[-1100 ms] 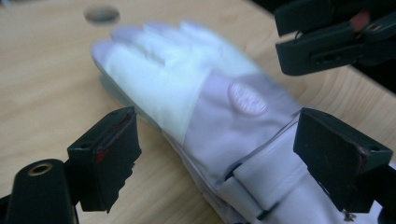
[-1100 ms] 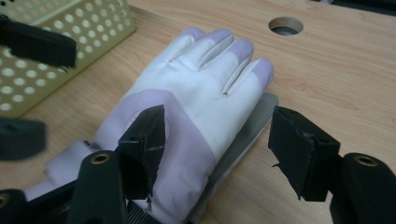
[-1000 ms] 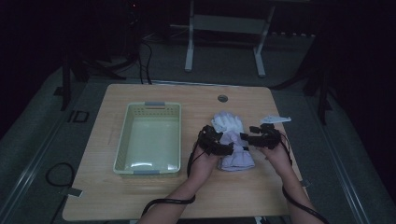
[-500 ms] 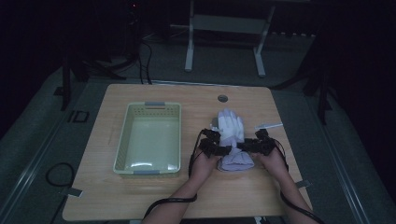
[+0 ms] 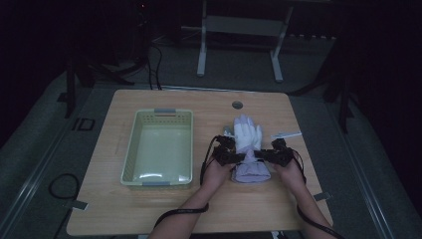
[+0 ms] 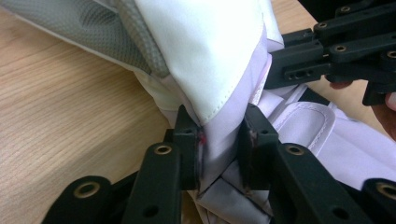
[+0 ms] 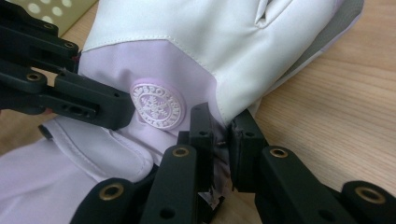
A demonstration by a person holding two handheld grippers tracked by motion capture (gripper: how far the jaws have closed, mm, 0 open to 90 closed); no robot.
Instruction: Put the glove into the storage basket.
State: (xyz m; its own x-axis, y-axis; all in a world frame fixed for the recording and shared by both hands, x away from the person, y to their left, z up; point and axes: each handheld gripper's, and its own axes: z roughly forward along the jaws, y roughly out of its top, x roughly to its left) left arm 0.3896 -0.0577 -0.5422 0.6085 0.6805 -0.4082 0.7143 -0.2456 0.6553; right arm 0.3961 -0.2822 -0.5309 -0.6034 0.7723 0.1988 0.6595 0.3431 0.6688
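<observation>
1. From the high view I see the white and pale lilac padded winter glove [image 5: 248, 147] lying flat on the light wooden table [image 5: 164, 209], fingers pointing away from the person, just right of the pale green plastic basket [image 5: 158, 147].
2. The same view puts the left gripper [image 5: 238, 157] at the glove's left edge and the right gripper [image 5: 263, 156] at its right edge, facing each other across the wrist part.
3. The left gripper view gives me what the high view cannot: its jaws have just been closing, and they now pinch a fold of lilac fabric [image 6: 219, 140] where the white shell meets the cuff. A grey mesh palm patch [image 6: 88, 28] shows at upper left.
4. The right gripper view shows a round embossed snowflake badge [image 7: 155, 106] on the lilac cuff. Here too the jaws have just been closing, and they nip the glove's edge seam [image 7: 223, 122].
5. Pose: both forearms come in from the bottom, hands low over the table, wrists turned inward toward each other.
</observation>
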